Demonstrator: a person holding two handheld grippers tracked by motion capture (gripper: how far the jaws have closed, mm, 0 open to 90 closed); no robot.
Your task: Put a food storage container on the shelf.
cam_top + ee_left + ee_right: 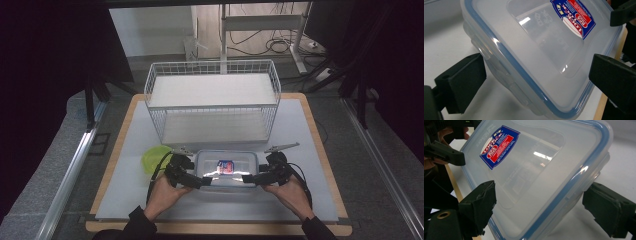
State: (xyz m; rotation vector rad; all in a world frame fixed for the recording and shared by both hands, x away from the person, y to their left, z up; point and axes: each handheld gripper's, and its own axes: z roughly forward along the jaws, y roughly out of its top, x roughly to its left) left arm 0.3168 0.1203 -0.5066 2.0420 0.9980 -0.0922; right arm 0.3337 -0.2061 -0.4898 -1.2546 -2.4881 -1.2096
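A clear plastic box [227, 167] with a blue-sealed lid and a red and blue sticker [226, 166] lies on the white mat near the front edge. My left gripper [202, 181] is at its left end and my right gripper [247, 178] at its right end. In the left gripper view the box [536, 50] lies between the wide jaws of the left gripper [540, 63], with no clear press on it. In the right gripper view the jaws of the right gripper [540, 191] straddle a corner of the box [536, 170], with a gap at the side latch.
A white wire basket [212, 100] stands behind the box at the middle of the mat. A green bowl [155, 157] sits just left of the box, close to my left hand. The mat [310, 150] lies on a wooden board with open room at the right.
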